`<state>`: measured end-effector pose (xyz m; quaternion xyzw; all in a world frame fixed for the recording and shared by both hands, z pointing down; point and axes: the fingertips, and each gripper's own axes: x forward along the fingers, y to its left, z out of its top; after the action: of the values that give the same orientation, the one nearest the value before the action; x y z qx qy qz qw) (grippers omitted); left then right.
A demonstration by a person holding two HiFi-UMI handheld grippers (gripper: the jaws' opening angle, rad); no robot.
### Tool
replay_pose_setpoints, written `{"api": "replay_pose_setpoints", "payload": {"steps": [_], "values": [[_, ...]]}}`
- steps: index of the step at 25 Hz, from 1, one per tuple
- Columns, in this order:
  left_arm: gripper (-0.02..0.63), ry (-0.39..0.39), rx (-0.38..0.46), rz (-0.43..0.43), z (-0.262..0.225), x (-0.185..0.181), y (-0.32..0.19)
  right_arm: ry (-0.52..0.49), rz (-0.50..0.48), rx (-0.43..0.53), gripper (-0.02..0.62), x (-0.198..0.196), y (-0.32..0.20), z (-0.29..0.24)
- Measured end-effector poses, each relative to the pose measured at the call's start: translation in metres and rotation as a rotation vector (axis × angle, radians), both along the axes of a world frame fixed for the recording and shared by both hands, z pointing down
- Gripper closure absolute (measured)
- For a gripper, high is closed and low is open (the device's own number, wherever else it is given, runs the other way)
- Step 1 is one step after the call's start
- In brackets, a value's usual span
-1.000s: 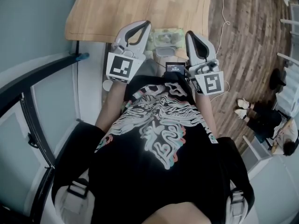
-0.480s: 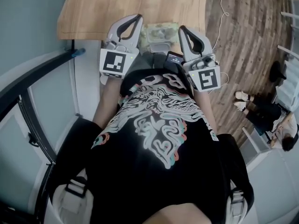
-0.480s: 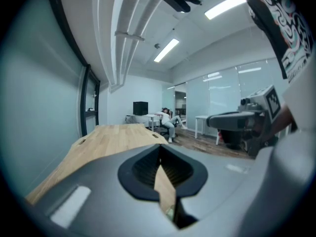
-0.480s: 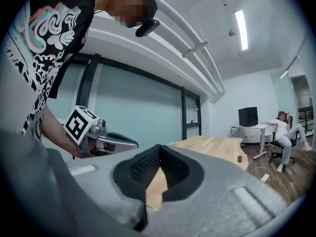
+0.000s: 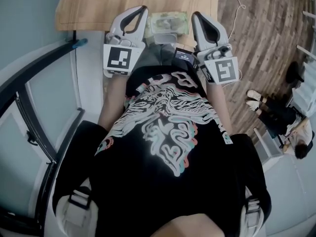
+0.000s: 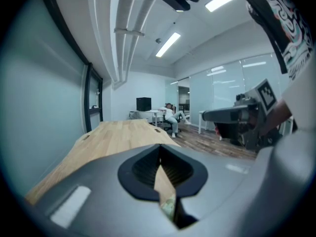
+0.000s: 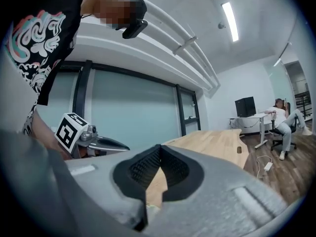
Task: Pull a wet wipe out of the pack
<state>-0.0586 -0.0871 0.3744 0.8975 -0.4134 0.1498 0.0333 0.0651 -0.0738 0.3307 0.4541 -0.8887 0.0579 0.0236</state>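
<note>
A pale green pack of wet wipes (image 5: pixel 168 22) lies at the near edge of the wooden table (image 5: pixel 98 6). My left gripper (image 5: pixel 143 8) is at the pack's left and my right gripper (image 5: pixel 194 15) at its right; both point toward the table and neither touches the pack. In the left gripper view the left gripper (image 6: pixel 159 149) has its tips together with nothing in them, and a sliver of the green pack (image 6: pixel 169 207) shows through the gap below. In the right gripper view the right gripper (image 7: pixel 159 149) also has its tips meeting and is empty.
A small dark device with a screen (image 5: pixel 185 57) hangs at the person's chest between the grippers. A black-framed glass wall (image 5: pixel 29 107) runs along the left. To the right is wood floor with a white cable (image 5: pixel 240 9) and a seated person (image 5: pixel 279 120).
Both grippers, the pack and the table edge sit higher in the head view than before. The grippers have sunk slightly and still flank the pack, jaws unchanged.
</note>
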Motion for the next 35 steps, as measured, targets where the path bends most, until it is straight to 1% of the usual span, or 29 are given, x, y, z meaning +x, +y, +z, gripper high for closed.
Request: {"api": "replay_pose_setpoints", "payload": {"steps": [3, 6, 11, 18, 24, 28, 31, 33, 35], "values": [[0.620, -0.007, -0.023, -0.002, 0.011, 0.003, 0.003, -0.002, 0.002, -0.028, 0.595, 0.006, 0.001, 0.009], [0.618, -0.017, -0.036, -0.002, 0.020, 0.004, 0.004, -0.027, 0.002, -0.063, 0.595, 0.009, 0.001, 0.017], [0.618, -0.045, -0.058, 0.016, 0.036, 0.007, 0.007, -0.049, 0.016, -0.110, 0.595, 0.012, 0.004, 0.034], [0.618, -0.087, -0.077, 0.059, 0.057, 0.014, 0.011, -0.028, 0.031, -0.175, 0.595, 0.014, 0.007, 0.064], [0.620, -0.114, -0.093, 0.095, 0.068, 0.019, 0.017, 0.000, 0.028, -0.195, 0.595, 0.011, 0.012, 0.077], [0.620, -0.140, -0.087, 0.139, 0.074, 0.027, 0.023, 0.088, -0.001, -0.189, 0.595, 0.010, 0.017, 0.088], [0.620, -0.156, -0.098, 0.177, 0.078, 0.034, 0.027, 0.121, -0.030, -0.182, 0.594, 0.007, 0.021, 0.092], [0.615, -0.149, -0.119, 0.229, 0.083, 0.041, 0.032, 0.140, -0.057, -0.182, 0.594, 0.001, 0.023, 0.094], [0.589, -0.150, -0.156, 0.292, 0.091, 0.048, 0.039, 0.144, -0.073, -0.201, 0.594, -0.006, 0.026, 0.097]]}}
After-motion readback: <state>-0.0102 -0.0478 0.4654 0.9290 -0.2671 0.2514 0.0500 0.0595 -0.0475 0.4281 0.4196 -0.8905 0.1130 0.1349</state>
